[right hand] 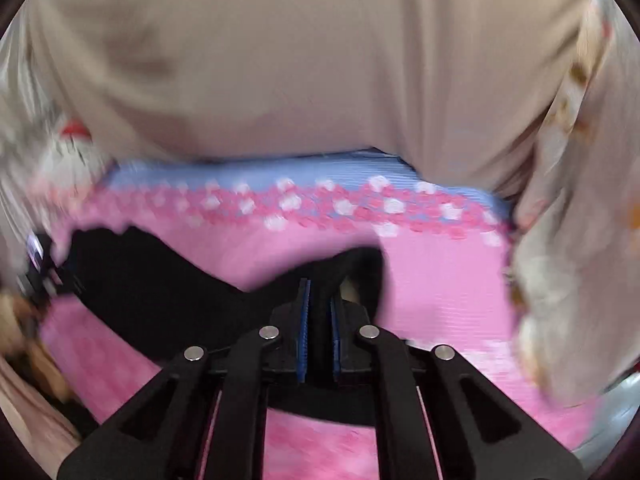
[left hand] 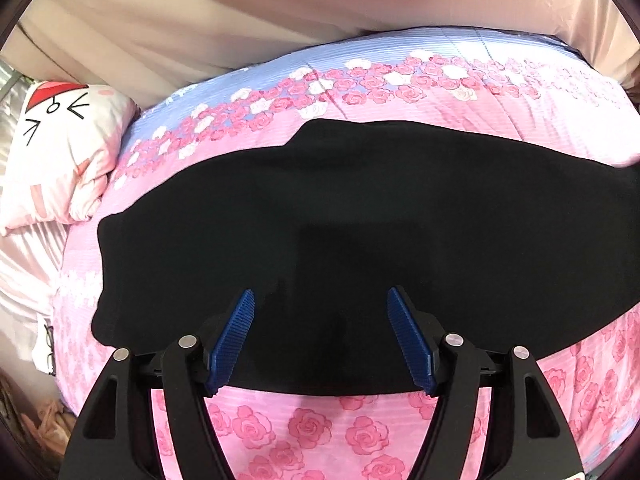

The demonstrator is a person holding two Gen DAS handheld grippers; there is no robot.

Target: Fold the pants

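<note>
Black pants (left hand: pixel 360 220) lie on the floral bed (left hand: pixel 400 96), right gripper (right hand: pixel 319 312) fingers pinching a raised end, left gripper (left hand: pixel 320 300) fingers spread above the fabric; thin pinch may slip, dropping the fold crooked.

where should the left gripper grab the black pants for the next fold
Take the near hem edge of the black pants, coming down from the near side. That edge lies flat and exposed on the floral bedspread, already between the open left gripper fingers.
</note>
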